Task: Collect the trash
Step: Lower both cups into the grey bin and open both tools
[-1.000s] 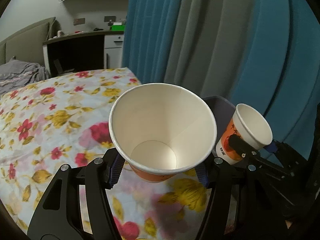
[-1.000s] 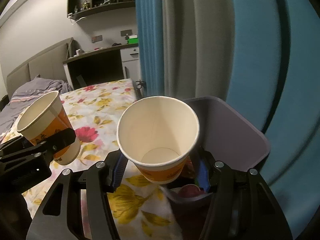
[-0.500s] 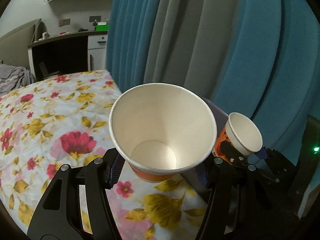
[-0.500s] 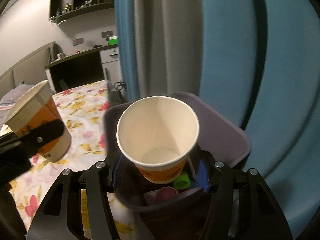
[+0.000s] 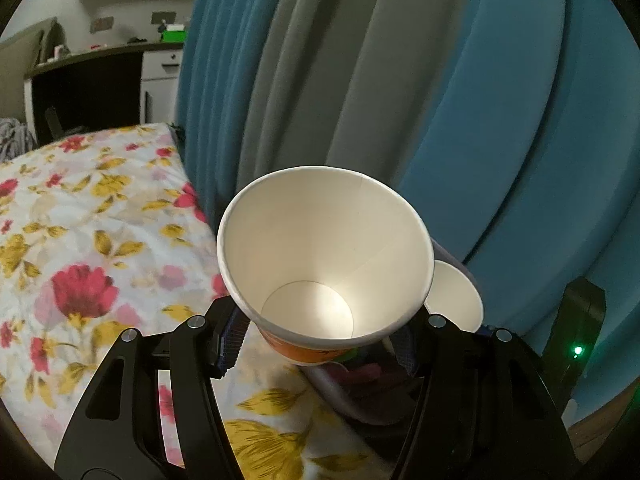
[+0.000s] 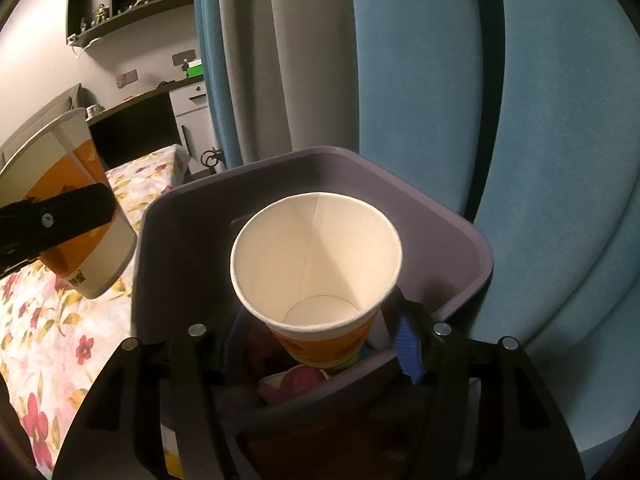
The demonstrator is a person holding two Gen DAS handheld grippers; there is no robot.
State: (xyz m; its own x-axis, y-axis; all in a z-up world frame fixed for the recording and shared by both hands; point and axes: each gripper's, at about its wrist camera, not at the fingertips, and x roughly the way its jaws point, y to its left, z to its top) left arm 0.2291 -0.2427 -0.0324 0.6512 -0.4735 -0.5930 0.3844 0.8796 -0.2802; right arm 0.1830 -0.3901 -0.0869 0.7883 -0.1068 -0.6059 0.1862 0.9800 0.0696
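My left gripper is shut on a white and orange paper cup, held upright over the bed's edge. My right gripper is shut on a second paper cup and holds it upright above the open purple trash bin. The bin holds some coloured trash. The right cup's rim shows behind the left cup in the left wrist view, with the bin below. The left cup and its finger show at the left in the right wrist view.
A bed with a floral sheet lies to the left of the bin. Blue and grey curtains hang close behind. A dark desk and white drawers stand at the far wall. A black device with a green light stands at the right.
Both grippers have moved right, off the bed towards the bin. The right cup is now over the bin's opening. The left cup is nearer the bin's edge. Both grips are unchanged.
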